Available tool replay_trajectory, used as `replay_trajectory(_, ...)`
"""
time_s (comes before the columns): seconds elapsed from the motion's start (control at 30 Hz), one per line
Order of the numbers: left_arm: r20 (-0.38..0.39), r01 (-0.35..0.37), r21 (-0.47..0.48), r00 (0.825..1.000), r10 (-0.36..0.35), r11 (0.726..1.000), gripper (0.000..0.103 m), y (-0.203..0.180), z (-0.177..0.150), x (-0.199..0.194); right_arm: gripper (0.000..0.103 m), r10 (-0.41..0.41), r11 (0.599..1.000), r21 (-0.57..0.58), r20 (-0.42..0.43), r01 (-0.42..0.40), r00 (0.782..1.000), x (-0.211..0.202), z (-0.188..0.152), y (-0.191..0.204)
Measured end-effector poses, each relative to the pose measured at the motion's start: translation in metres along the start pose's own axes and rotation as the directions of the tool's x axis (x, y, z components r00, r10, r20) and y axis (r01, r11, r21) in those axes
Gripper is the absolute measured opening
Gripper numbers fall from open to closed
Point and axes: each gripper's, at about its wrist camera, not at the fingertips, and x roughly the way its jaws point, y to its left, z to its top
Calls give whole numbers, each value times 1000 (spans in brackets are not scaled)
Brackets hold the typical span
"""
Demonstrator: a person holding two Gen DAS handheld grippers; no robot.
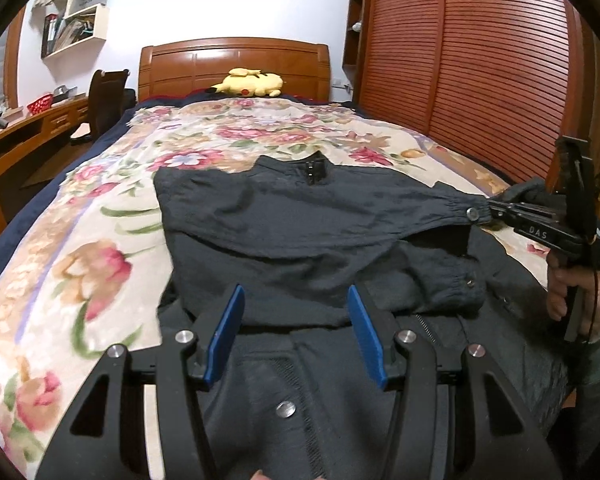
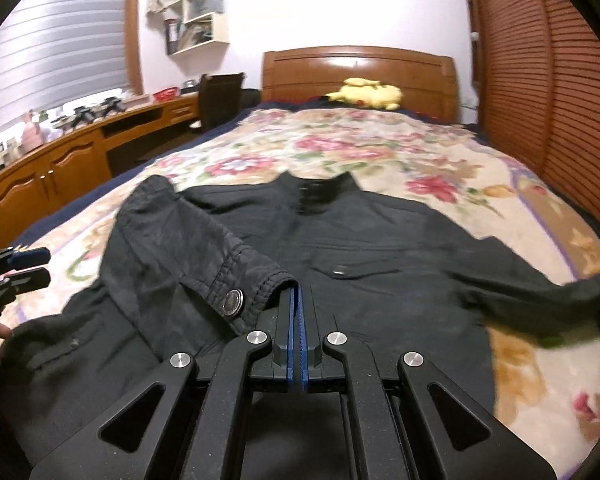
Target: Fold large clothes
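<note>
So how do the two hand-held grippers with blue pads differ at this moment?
The right gripper has its jaws shut on the snap-button cuff of the dark jacket; the left gripper has its jaws wide open and holds nothing. The right gripper carries the sleeve across the jacket; the left gripper hovers above its lower part. Both have black frames.

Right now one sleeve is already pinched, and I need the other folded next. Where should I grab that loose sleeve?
Probably at its gathered cuff, coming in from the right. The open end points that way as it lies on the jacket, and the bunched edge offers a thick lip.
</note>
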Motion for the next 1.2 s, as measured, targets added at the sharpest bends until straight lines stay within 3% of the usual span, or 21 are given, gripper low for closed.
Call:
replay_trajectory(0.4,28,20,23,999,-21,1000,53,-31,19,31,0,-154,985,78,-17,155,988,-30,-20,-68)
replay_trajectory(0.8,28,14,33,1000,-15,999,53,-32,13,52,0,-211,971,102,-71,217,975,-19,-29,-85)
replay_trajectory(0.93,45,3,44,999,-5,999,53,-35,9,53,1,-273,954,106,-69,279,960,-21,-27,-89)
replay_trajectory(1.03,59,1,48,998,-4,999,53,-36,7,52,22,-314,940,117,-69,320,947,-26,-26,-96)
replay_trajectory(1.1,69,-1,46,998,-2,999,53,-35,6,51,54,-318,940,112,-65,324,946,-30,-25,-97)
replay_trajectory(1.2,76,-6,43,997,3,999,53,-34,5,50,62,-332,937,95,-52,335,942,-38,-26,-98)
